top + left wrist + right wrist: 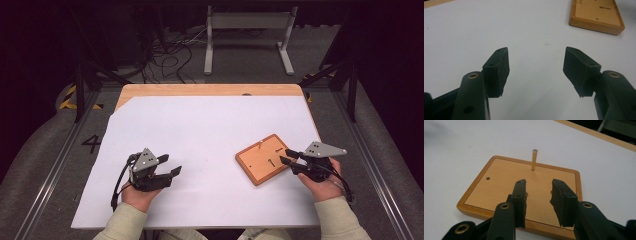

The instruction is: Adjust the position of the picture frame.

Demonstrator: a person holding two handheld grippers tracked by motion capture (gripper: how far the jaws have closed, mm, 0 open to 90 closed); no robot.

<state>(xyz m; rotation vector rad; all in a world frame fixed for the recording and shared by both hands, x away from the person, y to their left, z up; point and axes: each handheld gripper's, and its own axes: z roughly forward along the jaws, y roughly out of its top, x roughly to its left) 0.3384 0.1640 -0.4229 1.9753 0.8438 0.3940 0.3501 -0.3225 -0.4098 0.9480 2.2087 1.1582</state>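
A flat wooden board (262, 158) lies on the white sheet at the right, with one thin metal peg (534, 160) standing upright near its far edge. The board has a small hole (488, 178) and a short dark mark (605, 8) on its face. My right gripper (539, 187) hovers over the board's near half, open, with nothing between its jaws; in the high view it (287, 156) reaches over the board's right corner. Well clear of the board, my left gripper (170, 167) rests at the left. Its jaws (536, 67) stand wide open and empty above the bare sheet.
The white sheet (200, 130) covers most of the wooden table (210, 90), whose far edge shows as a bare strip. Beyond the table are a grey metal stand (248, 35) and loose cables (170, 55) on the floor.
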